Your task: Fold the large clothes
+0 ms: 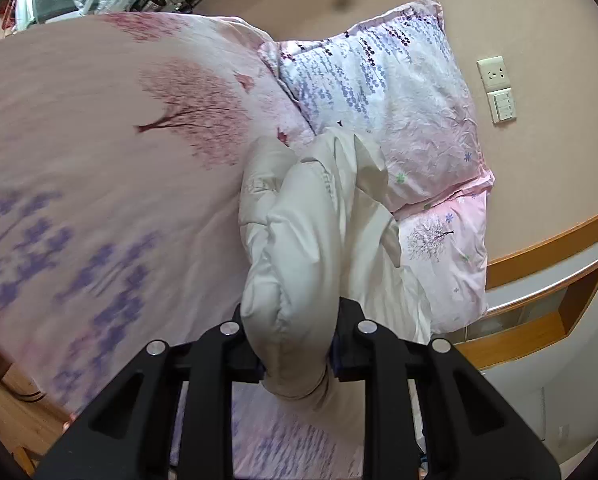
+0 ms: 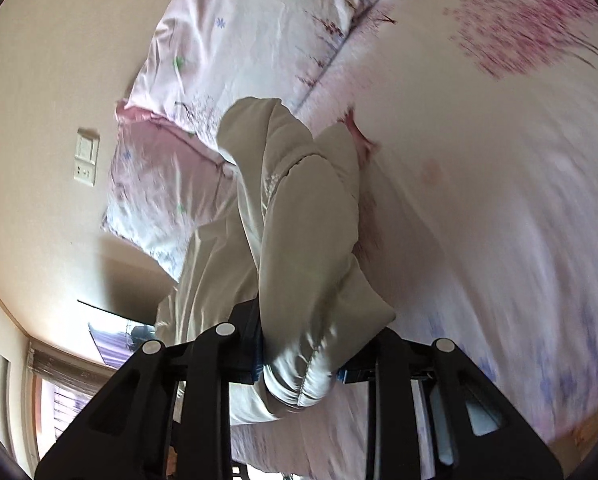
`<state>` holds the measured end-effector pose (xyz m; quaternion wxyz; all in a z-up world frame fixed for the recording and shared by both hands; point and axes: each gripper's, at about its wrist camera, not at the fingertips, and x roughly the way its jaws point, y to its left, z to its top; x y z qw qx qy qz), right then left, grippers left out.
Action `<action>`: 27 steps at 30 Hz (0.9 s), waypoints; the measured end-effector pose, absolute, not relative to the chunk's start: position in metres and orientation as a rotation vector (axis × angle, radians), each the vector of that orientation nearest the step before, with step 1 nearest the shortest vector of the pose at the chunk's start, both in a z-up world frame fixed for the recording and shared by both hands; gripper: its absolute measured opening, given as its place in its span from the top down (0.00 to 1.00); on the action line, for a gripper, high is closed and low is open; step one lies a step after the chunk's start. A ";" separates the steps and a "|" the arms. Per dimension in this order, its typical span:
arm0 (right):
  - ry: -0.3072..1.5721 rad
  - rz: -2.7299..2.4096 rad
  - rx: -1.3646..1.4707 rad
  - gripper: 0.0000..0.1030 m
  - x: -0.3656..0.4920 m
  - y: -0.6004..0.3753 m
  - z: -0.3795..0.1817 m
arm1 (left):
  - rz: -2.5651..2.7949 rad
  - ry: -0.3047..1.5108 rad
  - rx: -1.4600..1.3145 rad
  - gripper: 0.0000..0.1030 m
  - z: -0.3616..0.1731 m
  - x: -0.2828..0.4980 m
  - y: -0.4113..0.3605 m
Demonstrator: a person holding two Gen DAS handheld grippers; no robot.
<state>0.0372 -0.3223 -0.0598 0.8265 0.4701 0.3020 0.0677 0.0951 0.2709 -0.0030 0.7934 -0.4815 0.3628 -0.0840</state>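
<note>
Above the bed (image 1: 99, 128), both grippers carry parts of one pale, padded garment (image 1: 299, 232), cream or light grey in colour, which looks like a quilted jacket or coat. The left gripper (image 1: 295, 360) has its fingers narrow and pressed on a thick fold of this garment, and the cloth runs away from it toward the far pillows (image 1: 399, 92). The right gripper (image 2: 299, 364) is the same: its fingers are close together and clamp a bunched, stitched edge, maybe a cuff or a hem, but I cannot say which.

The garment hangs between the grippers and the bed. Its far end seems to lie on the flowered cover near the pillows, while the near parts are lifted. Whether the whole piece is off the bed, I cannot tell.

My judgement is that the task is at an early or middle stage. The garment is gripped at two points and bunched, not flat, and no clean folded shape is visible. What remains, I think, is to spread it on the bed, bring the sides together and make the final folds.

No brand name or readable writing appears on the garment. A faint embroidered or printed mark (image 1: 259, 184) shows on the cloth in the left wrist view, but it is too small to read. The wall socket (image 1: 493, 74) carries no legible text.
</note>
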 end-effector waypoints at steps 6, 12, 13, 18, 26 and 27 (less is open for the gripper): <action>0.655 0.022 0.842 0.55 0.013 -0.314 -0.056 | -0.151 0.790 -1.012 0.69 -0.013 0.076 0.275; 0.473 -0.242 0.553 0.37 -0.011 -0.309 -0.006 | -0.144 0.781 -0.965 0.52 -0.016 0.076 0.272; 0.445 -0.248 0.504 0.37 -0.011 -0.303 0.005 | -0.144 0.776 -0.958 0.50 -0.016 0.076 0.272; 0.421 -0.128 0.362 0.39 0.010 -0.265 0.034 | -0.146 0.762 -0.936 0.44 -0.017 0.076 0.269; 0.597 0.218 0.183 0.67 0.083 -0.162 0.041 | -0.137 0.732 -0.950 0.44 -0.019 0.076 0.270; 0.620 0.248 0.149 0.67 0.091 -0.147 0.039 | -0.134 0.728 -0.950 0.44 -0.019 0.076 0.270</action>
